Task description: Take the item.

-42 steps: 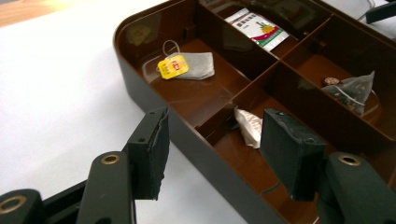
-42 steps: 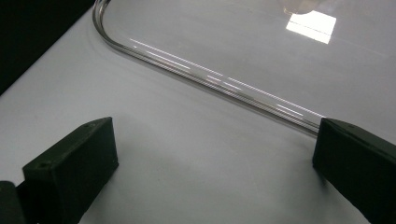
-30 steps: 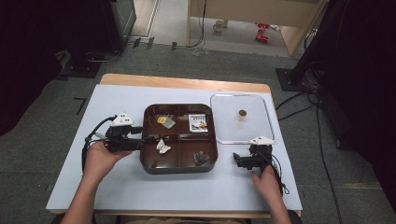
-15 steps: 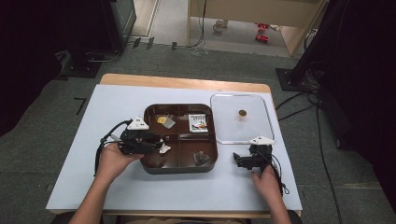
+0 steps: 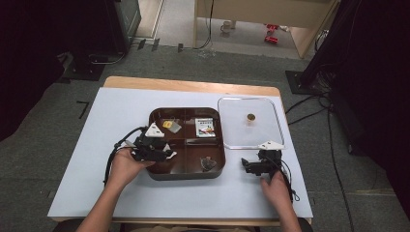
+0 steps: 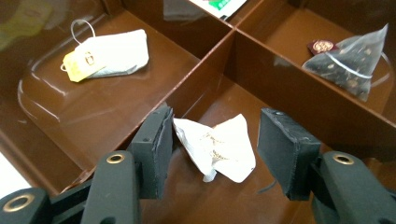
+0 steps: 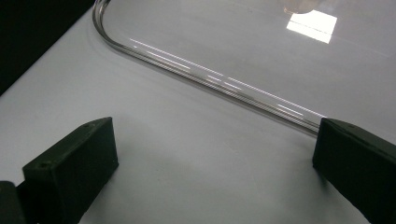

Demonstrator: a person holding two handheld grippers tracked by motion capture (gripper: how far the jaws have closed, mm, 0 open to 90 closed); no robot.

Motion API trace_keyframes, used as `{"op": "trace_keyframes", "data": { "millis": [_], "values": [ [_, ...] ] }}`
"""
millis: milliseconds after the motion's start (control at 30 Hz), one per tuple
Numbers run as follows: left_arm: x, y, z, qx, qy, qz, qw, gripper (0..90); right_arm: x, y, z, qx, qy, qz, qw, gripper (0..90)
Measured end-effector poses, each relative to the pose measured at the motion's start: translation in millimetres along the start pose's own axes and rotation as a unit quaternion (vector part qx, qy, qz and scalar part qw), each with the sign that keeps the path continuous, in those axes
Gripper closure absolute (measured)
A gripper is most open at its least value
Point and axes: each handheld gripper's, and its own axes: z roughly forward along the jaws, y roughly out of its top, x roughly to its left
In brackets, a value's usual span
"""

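Left hand-held gripper, jaws spread, brackets a white packet that looks merely blurred from above.

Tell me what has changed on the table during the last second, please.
The left hand-held gripper moved rightward from the table over the brown tray, and its open jaws now stand on either side of the crumpled white tea bag, not yet closed on it. The right hand-held gripper, the clear lid and the other packets stayed as they were.
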Motion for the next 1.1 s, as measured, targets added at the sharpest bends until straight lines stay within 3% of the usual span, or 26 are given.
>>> {"op": "trace_keyframes", "data": {
  "millis": [100,567,800,900,1100],
  "values": [
    [-0.4,0.0,4.1,0.015,0.013,0.003,0.9998,46.0,-0.1,0.0,0.0,0.000,-0.001,-0.001,1.0000,0.0],
    [3.4,-1.7,9.3,0.049,0.016,0.008,0.9986,49.9,0.1,0.0,0.0,0.000,0.000,0.000,1.0000,0.0],
    [6.2,-3.6,8.4,0.062,0.009,0.023,0.9978,59.6,0.1,0.0,0.0,0.000,0.000,0.000,1.0000,0.0],
    [8.5,-3.8,8.5,0.074,0.013,0.003,0.9971,66.7,0.1,0.0,0.0,0.000,0.000,0.000,1.0000,0.0],
    [9.4,-2.9,6.4,0.072,0.010,-0.009,0.9973,76.8,0.1,0.0,0.0,0.000,0.000,0.000,1.0000,0.0]
  ]
}}
